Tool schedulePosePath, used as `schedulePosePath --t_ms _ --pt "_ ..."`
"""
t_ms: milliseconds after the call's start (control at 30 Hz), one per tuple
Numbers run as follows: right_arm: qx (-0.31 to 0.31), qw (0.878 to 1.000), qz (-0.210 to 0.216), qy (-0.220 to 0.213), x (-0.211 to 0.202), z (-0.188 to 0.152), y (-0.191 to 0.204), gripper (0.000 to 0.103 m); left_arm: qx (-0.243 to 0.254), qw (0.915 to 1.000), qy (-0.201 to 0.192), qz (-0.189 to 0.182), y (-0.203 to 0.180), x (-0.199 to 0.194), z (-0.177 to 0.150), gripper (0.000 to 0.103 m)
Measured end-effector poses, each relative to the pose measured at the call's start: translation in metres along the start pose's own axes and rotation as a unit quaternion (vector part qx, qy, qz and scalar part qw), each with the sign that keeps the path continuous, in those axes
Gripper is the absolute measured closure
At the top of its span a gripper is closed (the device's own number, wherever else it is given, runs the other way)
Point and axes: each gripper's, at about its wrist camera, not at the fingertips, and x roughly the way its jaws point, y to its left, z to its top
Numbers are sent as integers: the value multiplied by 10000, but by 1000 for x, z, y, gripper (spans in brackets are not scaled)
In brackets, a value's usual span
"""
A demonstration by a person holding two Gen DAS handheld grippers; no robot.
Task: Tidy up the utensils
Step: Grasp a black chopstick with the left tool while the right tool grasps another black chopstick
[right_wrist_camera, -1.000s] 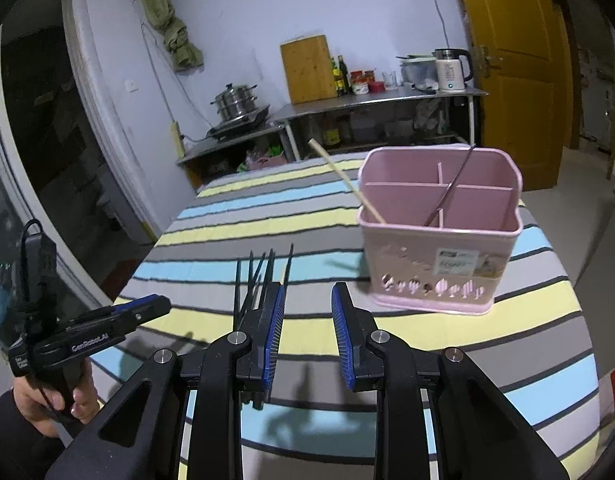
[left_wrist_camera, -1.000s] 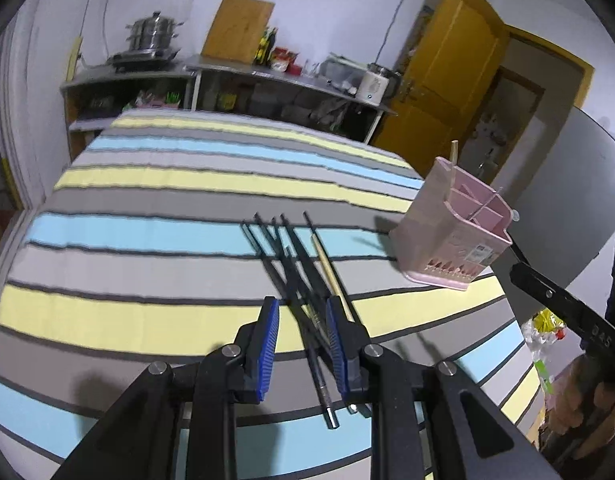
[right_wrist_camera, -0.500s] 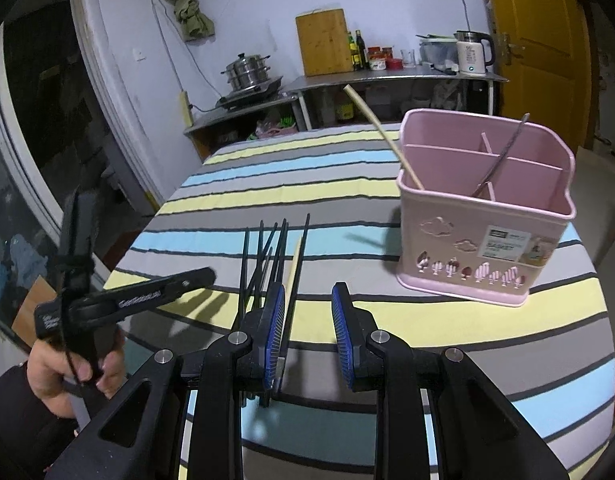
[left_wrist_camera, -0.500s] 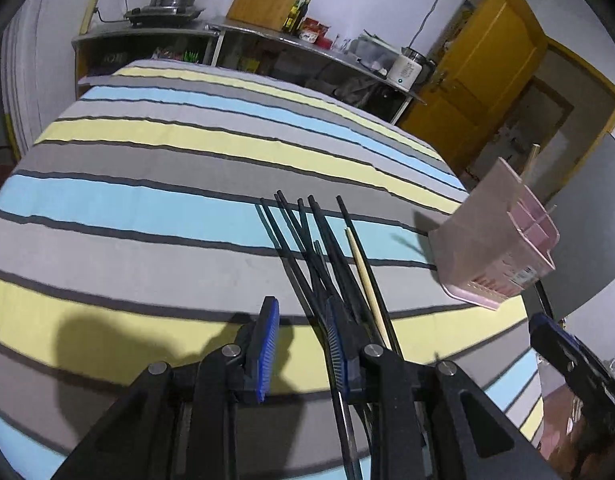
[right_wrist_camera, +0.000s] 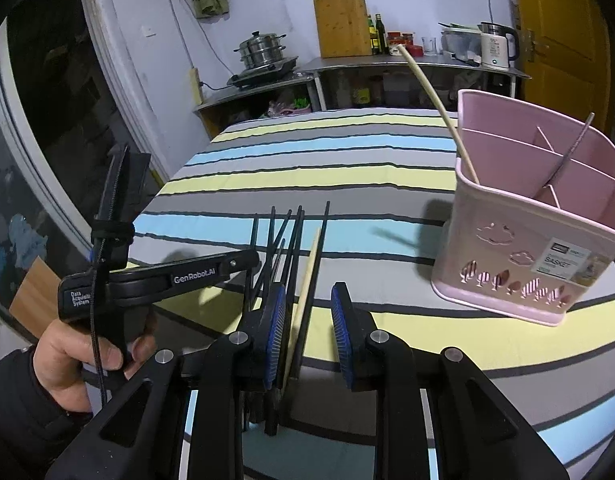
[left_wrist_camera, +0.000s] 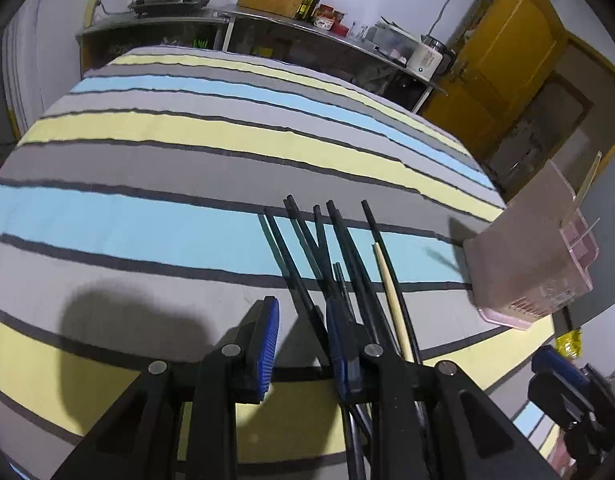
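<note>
Several black chopsticks (left_wrist_camera: 307, 240) and one pale wooden chopstick (left_wrist_camera: 391, 292) lie side by side on the striped tablecloth (left_wrist_camera: 187, 152). My left gripper (left_wrist_camera: 303, 344) is open and low over their near ends, one black stick passing between its fingers. My right gripper (right_wrist_camera: 307, 320) is open just above the same bundle (right_wrist_camera: 291, 240), with the wooden chopstick (right_wrist_camera: 307, 276) between its fingers. The pink utensil basket (right_wrist_camera: 543, 240) stands at the right, holding one wooden chopstick (right_wrist_camera: 435, 100) and one metal stick (right_wrist_camera: 571, 152). It also shows in the left wrist view (left_wrist_camera: 535, 256).
A steel counter (right_wrist_camera: 387, 64) with a pot, cutting board, bottles and kettle stands beyond the table's far edge. A yellow door (left_wrist_camera: 503, 52) is at the back right. The table's left edge drops off by my left hand (right_wrist_camera: 79, 352).
The left gripper has dropped lower and closer to the chopsticks. The right gripper has moved forward and left toward the bundle, so the wooden chopstick now sits between its fingers.
</note>
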Motion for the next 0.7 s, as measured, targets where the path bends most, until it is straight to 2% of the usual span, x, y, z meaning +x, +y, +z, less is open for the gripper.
schedulePosePath --t_ms 67,133,300,500,700 --pt "8 10000 0 13 2 1 0 78 104 9998 -39 135 -3 2 1 81" --pt "12 10000 -6 29 4 1 -1 78 173 9993 -39 324 -4 4 2 91" --pt "-20 10000 9 51 8 4 0 78 194 9993 -28 307 4 2 2 97" --pt "-137 9997 123 137 26 14 8 79 41 9993 -60 372 28 -10 -3 98" --pt "-371 9984 276 317 59 27 26 86 -92 9982 -92 582 52 -23 -5 98"
